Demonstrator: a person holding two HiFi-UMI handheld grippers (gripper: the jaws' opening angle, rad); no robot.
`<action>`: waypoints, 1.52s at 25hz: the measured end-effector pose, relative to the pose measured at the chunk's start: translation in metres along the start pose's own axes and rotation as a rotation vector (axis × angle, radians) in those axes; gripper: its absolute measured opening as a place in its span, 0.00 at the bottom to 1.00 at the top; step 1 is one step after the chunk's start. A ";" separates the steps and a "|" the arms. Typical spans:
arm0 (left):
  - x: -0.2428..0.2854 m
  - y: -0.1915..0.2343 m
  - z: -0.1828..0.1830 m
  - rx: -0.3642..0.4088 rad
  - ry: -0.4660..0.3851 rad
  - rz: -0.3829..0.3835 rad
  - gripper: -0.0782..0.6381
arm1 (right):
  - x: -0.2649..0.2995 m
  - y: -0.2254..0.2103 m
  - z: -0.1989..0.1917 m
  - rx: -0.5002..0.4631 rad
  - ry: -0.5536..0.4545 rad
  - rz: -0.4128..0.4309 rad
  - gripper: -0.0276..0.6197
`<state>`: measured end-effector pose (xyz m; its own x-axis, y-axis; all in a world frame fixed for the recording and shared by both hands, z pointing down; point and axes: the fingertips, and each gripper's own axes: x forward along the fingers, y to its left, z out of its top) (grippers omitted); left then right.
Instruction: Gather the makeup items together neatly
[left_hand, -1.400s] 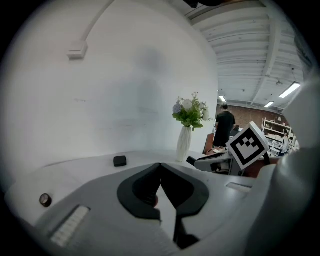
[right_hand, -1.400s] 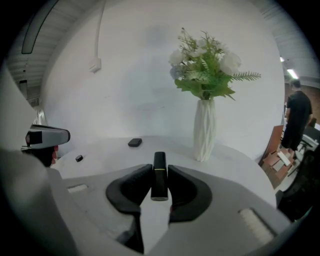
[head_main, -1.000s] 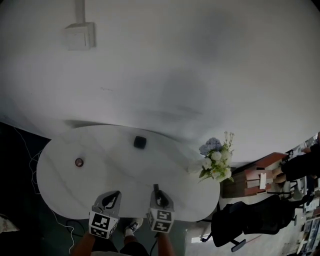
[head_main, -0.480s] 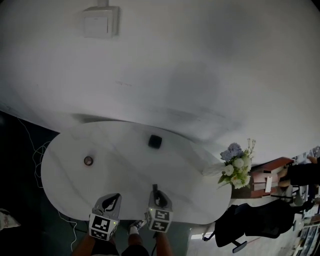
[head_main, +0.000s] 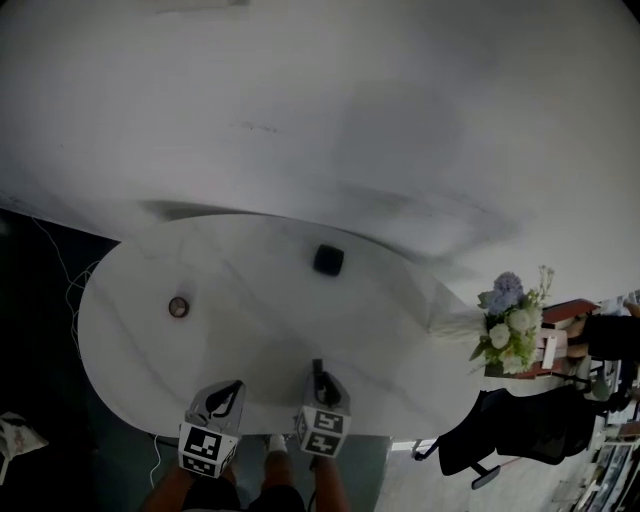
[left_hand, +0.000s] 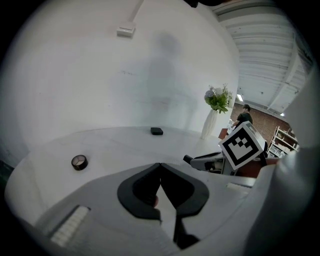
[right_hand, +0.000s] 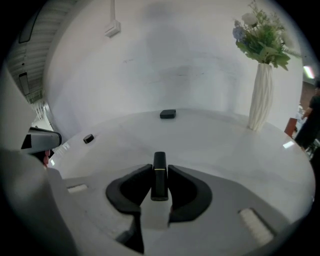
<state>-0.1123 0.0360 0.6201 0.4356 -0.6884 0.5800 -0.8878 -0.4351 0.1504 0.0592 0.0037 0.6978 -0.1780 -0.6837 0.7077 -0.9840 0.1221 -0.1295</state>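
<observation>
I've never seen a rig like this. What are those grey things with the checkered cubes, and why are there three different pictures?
There is no robot here. A person stands at a white table with a hand-worked gripper in each hand; the patterned cubes are part of the grippers. The head view looks down from a camera on the person's head. The other two views come from cameras riding on each gripper. On the table are a small round jar, a black compact case and a vase of flowers. The right gripper is closed on a slim black tube, probably a lipstick. The left gripper has its jaws together and holds nothing.
</observation>
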 end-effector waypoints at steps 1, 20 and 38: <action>0.001 0.002 -0.004 -0.001 0.005 0.000 0.12 | 0.002 0.001 -0.003 -0.001 0.007 -0.002 0.20; -0.004 0.016 -0.016 -0.008 0.019 -0.010 0.12 | 0.011 0.015 -0.015 -0.020 0.044 -0.010 0.34; -0.021 0.010 0.039 0.037 -0.100 -0.001 0.12 | -0.039 0.029 0.063 -0.109 -0.145 0.048 0.40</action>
<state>-0.1251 0.0238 0.5783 0.4506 -0.7418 0.4966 -0.8821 -0.4554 0.1201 0.0380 -0.0115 0.6226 -0.2306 -0.7706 0.5942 -0.9701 0.2294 -0.0789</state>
